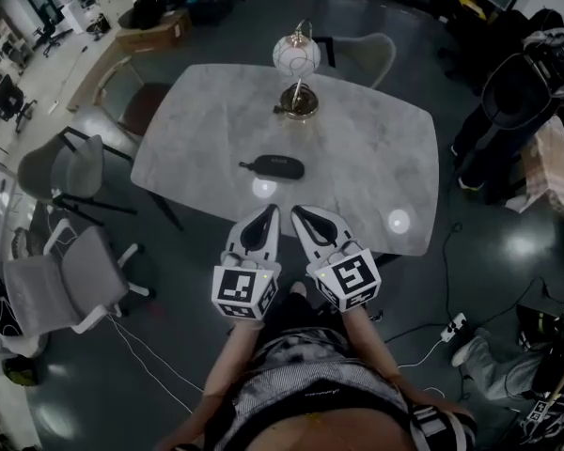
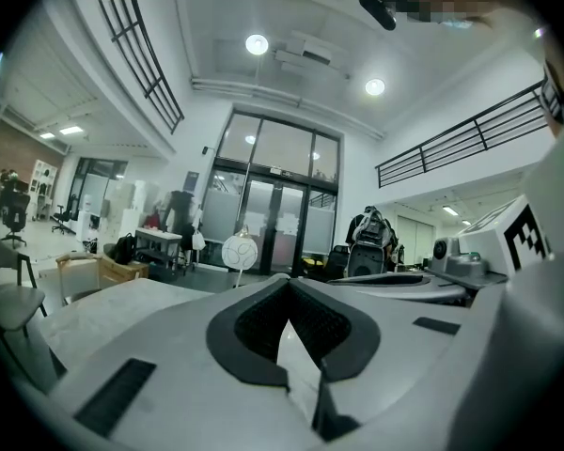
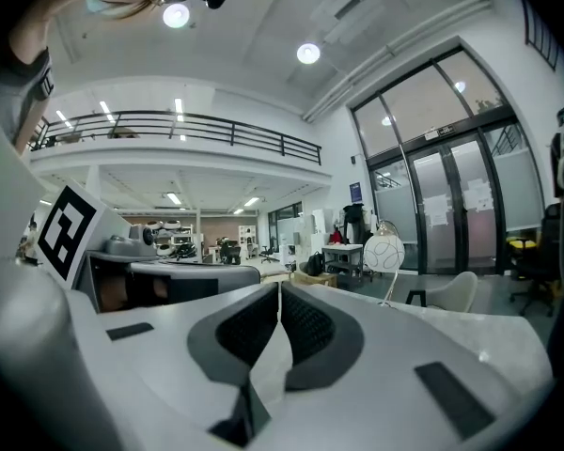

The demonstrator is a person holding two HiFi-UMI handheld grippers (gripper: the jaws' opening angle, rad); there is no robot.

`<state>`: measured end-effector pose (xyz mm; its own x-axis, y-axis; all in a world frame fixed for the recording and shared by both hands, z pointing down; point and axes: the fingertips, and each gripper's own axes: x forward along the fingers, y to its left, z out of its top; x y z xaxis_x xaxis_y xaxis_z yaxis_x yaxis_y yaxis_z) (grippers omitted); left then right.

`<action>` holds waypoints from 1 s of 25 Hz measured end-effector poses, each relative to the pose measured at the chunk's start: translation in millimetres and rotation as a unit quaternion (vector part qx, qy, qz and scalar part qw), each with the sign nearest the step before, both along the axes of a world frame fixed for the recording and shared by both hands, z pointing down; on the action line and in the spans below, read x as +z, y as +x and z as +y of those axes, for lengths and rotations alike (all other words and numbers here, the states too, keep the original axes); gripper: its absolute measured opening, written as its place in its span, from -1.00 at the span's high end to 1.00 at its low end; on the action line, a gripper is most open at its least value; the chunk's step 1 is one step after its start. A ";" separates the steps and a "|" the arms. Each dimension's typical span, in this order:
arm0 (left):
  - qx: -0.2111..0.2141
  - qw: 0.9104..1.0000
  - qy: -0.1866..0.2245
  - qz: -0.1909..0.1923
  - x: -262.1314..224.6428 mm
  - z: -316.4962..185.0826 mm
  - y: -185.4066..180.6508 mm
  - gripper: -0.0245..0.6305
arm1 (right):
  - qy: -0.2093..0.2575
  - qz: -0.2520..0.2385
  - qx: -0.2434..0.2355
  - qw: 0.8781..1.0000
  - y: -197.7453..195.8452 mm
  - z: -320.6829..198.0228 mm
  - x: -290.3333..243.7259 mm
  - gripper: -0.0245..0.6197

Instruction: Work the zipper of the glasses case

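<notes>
A: Can any writing be read on the glasses case (image 1: 274,167)?

B: None can be made out. The case is seen only as a small dark oval, laid flat near the middle of the pale, marbled surface (image 1: 376,130). Something short and dark sticks out at its left end. Whether the zipper is closed cannot be told.

A: And on the grippers?

B: Only black-and-white square markers are shown on the cubes (image 1: 245,292), with no words. The left gripper (image 1: 267,216) and the right gripper (image 1: 304,216) are held side by side over the near edge of the surface. They are pointed towards the case and stop short of it, not touching it. In each gripper view the jaws are seen pressed together, with nothing between them.

A: What is cut off or unclear?

B: The case cannot be made out in either gripper view. Only the globe lamp (image 1: 297,69) standing behind it is seen there, small and distant. The person's arms are cut off by the lower edge of the head view.
</notes>
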<state>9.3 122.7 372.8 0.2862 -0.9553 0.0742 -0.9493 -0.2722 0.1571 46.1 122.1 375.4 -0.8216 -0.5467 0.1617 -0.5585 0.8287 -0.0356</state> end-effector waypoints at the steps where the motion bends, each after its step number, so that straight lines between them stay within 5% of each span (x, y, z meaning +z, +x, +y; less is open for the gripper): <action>1: 0.001 1.000 0.000 -0.001 0.2 -2.5 -1.2 0.91 | -0.002 0.000 0.003 1.000 0.1 -2.7 0.8 0.73; 10: 0.038 0.999 0.003 0.001 4.5 -39.0 -9.7 0.91 | -0.008 -0.002 0.044 0.999 -5.2 -38.3 6.9 0.73; 25: 0.120 0.993 -0.002 0.016 5.8 -123.9 -75.0 0.91 | 0.001 0.016 0.137 0.990 -50.3 -121.9 3.5 0.73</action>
